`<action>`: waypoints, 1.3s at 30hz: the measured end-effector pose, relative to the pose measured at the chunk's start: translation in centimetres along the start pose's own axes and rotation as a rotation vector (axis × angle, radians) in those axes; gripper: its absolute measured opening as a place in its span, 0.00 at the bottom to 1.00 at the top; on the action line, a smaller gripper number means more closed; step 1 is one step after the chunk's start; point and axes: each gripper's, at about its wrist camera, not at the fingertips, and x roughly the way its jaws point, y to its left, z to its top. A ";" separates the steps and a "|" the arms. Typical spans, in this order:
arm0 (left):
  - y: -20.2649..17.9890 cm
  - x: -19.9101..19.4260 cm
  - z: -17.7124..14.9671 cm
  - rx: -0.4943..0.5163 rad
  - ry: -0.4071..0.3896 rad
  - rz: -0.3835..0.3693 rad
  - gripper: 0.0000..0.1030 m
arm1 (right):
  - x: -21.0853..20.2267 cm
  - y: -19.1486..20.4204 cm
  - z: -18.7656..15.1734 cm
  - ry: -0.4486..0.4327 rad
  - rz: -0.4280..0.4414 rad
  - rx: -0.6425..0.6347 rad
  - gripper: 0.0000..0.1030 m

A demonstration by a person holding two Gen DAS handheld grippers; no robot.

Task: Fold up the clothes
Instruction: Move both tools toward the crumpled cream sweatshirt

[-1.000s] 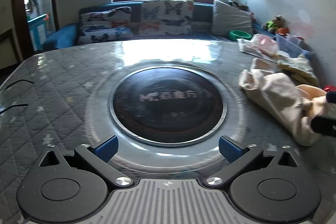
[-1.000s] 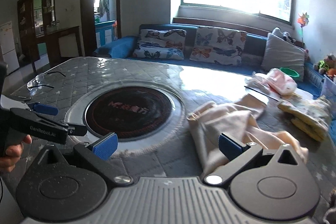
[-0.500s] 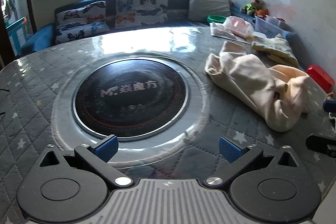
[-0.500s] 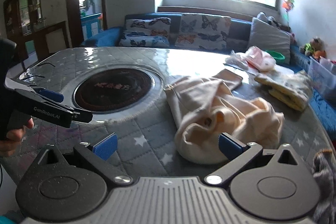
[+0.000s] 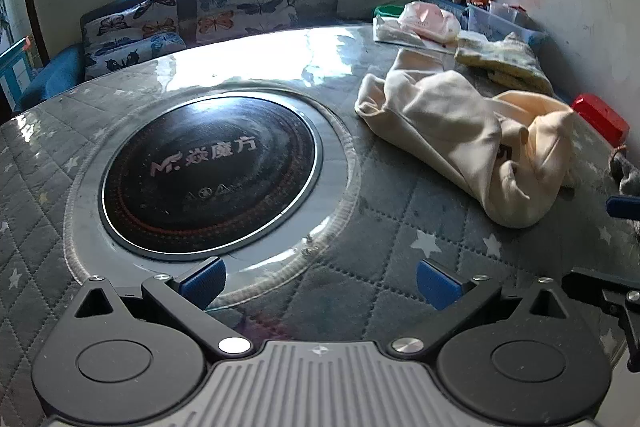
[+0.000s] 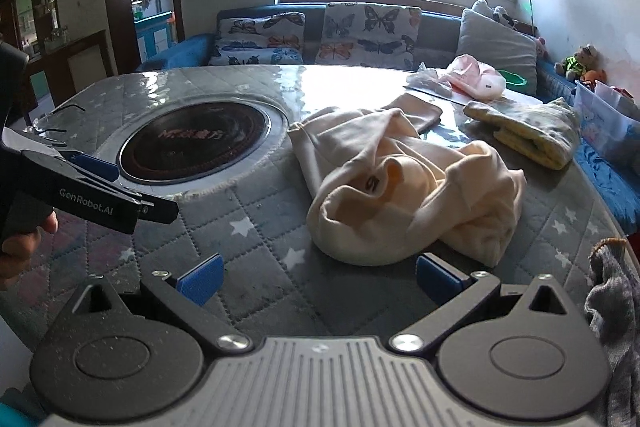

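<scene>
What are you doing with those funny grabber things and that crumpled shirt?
A person is holding a grabber in each hand, getting ready to fold clothes. The cream garment lies crumpled on the quilted table, beside the round black cooktop. The left gripper and the right gripper are both open and hold nothing. Nothing has been folded yet. A yellow patterned cloth and a pink item lie farther back.

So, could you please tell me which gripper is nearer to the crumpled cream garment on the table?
Right. The right gripper hovers open just in front of the cream garment; the left gripper sits open further off, by the round cooktop.
</scene>
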 end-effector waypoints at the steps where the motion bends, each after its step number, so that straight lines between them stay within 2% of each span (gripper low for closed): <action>1: -0.1 0.1 0.0 0.003 0.004 0.001 1.00 | 0.1 0.0 -0.1 -0.001 -0.003 -0.001 1.00; 22: -1.4 1.6 1.3 0.034 0.043 0.030 1.00 | 1.6 -0.5 0.7 -0.015 -0.002 -0.009 1.00; 29: -1.8 2.2 2.2 0.042 0.047 0.040 1.00 | 2.4 -1.0 1.1 -0.005 -0.007 -0.001 0.95; 39: -2.2 3.4 3.3 0.056 0.064 0.063 1.00 | 2.9 -1.7 1.9 -0.011 -0.006 0.005 0.84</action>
